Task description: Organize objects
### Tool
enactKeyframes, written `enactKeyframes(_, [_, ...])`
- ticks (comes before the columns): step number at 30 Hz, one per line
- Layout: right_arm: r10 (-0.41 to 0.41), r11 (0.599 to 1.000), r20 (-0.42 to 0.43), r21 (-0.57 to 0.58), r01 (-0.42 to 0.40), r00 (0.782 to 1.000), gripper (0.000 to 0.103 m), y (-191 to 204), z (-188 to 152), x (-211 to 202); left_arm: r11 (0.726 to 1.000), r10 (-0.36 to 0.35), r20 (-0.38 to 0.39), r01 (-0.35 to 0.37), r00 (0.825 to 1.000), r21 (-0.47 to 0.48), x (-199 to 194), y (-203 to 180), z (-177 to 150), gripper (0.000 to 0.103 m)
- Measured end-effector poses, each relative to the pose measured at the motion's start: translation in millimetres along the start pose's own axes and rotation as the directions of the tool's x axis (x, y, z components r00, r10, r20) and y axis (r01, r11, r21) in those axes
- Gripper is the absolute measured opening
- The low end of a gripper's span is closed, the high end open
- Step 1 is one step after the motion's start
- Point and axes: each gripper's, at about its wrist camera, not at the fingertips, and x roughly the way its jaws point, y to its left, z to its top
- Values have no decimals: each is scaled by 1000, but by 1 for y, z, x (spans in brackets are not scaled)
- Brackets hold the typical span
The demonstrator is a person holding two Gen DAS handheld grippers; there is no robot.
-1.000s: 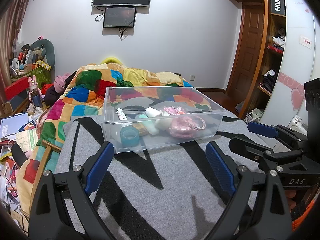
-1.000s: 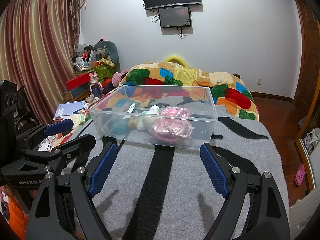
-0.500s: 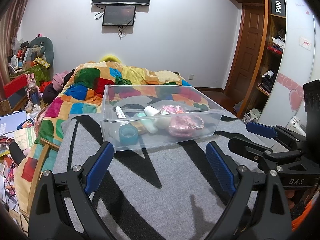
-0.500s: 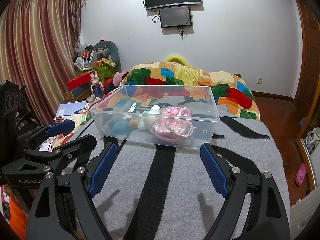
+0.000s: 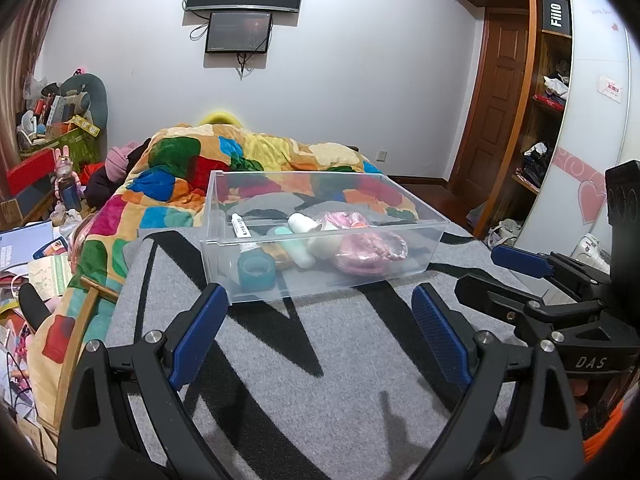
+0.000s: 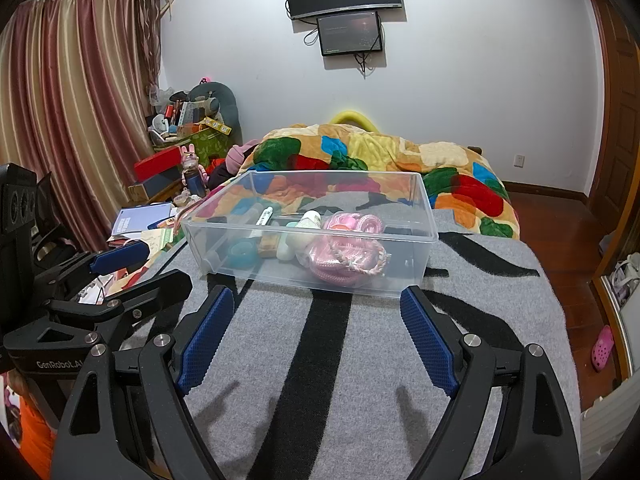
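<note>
A clear plastic bin [image 5: 416, 256] [image 6: 424, 256] stands on a grey blanket with black stripes. In it lie a teal tape roll [image 5: 256, 270] [image 6: 242, 254], a white tube [image 5: 241, 227], a mint bottle [image 5: 298, 250], a white bottle [image 6: 308, 222] and a pink pouch with cord [image 5: 370, 250] [image 6: 344, 262]. My left gripper [image 5: 320, 332] is open and empty, just short of the bin's near wall. My right gripper [image 6: 316, 328] is open and empty, also just short of the bin. Each gripper shows at the edge of the other's view.
The grey striped blanket [image 5: 320, 380] [image 6: 500, 300] covers the bed's near part; a colourful patchwork quilt [image 5: 180, 168] [image 6: 460, 168] lies behind the bin. Cluttered books and toys [image 6: 160, 208] sit at the bed's left. A wardrobe [image 5: 552, 100] stands right.
Both views have shifted slightly; the bin sits a touch higher in the left wrist view. Both grippers stay open and empty.
</note>
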Motion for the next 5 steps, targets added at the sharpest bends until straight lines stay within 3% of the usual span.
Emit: enactKeyframes(5, [2,1000,-2,6,-2,1000,83,-1,0,0,1000,-7,3,7,1000,1,0,0,0,94])
